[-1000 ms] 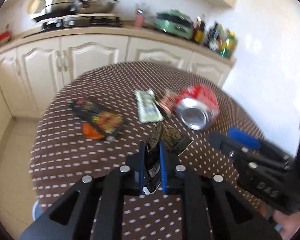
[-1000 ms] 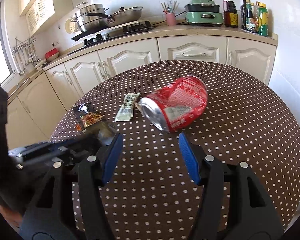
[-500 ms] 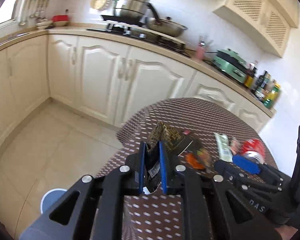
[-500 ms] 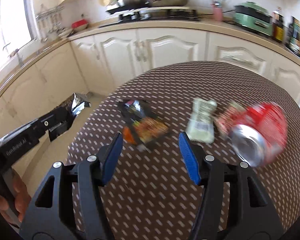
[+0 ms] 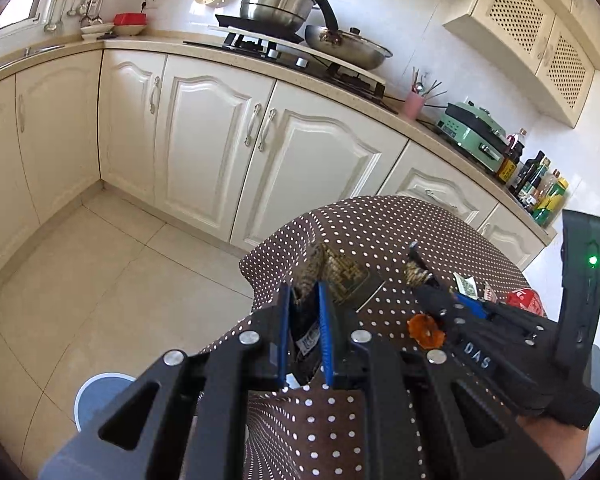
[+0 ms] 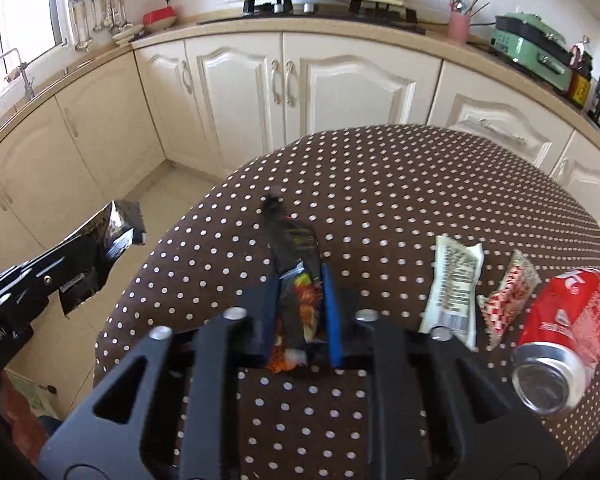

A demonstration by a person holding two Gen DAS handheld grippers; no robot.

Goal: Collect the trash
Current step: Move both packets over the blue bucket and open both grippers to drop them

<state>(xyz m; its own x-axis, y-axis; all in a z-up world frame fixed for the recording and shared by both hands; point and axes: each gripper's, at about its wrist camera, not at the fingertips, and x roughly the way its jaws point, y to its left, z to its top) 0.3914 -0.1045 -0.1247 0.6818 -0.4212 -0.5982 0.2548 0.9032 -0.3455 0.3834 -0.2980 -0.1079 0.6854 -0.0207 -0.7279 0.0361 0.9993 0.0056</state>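
My left gripper (image 5: pixel 304 292) is shut on a dark, gold-printed wrapper (image 5: pixel 338 270) and holds it in the air just past the left edge of the table, above the floor. In the right wrist view the same wrapper (image 6: pixel 120 218) sticks out of that gripper (image 6: pixel 126 242) at the far left. My right gripper (image 6: pixel 300 280) is low over the brown polka-dot table (image 6: pixel 380 184). Its jaws are closing, and the blue pads pinch a black and orange snack packet (image 6: pixel 294 244) that stands crumpled between them.
To the right on the table lie a white-green sachet (image 6: pixel 454 284), a red-white checked wrapper (image 6: pixel 508 296) and a dented red can (image 6: pixel 560 332) on its side. A round pale-blue bin rim (image 5: pixel 100 390) shows on the tiled floor below. Cream cabinets (image 6: pixel 300 92) run behind.
My right gripper swung left from the can to the black snack packet and closed on it. The left gripper carried its wrapper left, off the table and over the floor.
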